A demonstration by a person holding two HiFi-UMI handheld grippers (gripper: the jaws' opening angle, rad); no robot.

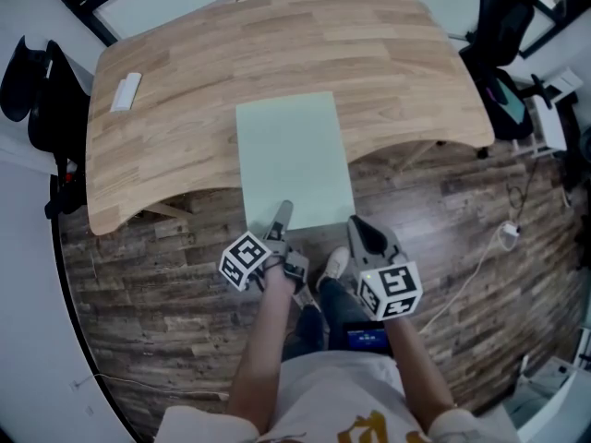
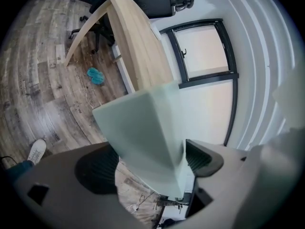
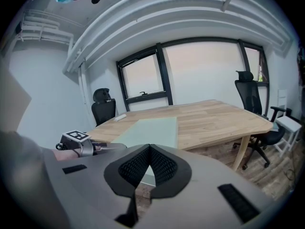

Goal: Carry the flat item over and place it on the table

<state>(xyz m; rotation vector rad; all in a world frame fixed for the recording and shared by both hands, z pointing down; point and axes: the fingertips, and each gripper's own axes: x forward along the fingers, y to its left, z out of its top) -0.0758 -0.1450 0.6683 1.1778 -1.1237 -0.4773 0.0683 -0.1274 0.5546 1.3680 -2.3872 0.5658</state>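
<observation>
Filling the bottom of the head view, the plank floor (image 1: 138,275) runs under a big light-wood bench (image 1: 397,72) w/ a curved near edge. A black office chair (image 1: 503,26) stands off the bench's right end.

Next in size is the flat sheet (image 1: 291,155), pale green and rectangular. It lies flat approx. mid-bench, long side running from the middle toward the near edge. Its near end sticks out past that edge, over the floor.

Left gripper (image 1: 280,220) is at the sheet's overhanging near end, by the near-left corner. Its jaws stand wide apart w/ the sheet's edge btwn them (the sheet sits closer to one pad than the other), and they aren't clamping it.

Right gripper (image 1: 362,231) sits just beside the sheet's near-right corner, off the bench's near edge. Its jaws are drawn together, pads meeting at the tips. Nothing looks pinched; its own view only shows the sheet and bench past a small gap in the pads.

Smallest: a white block (image 1: 126,91) lying near the bench's far-left corner, well apart from the sheet.
</observation>
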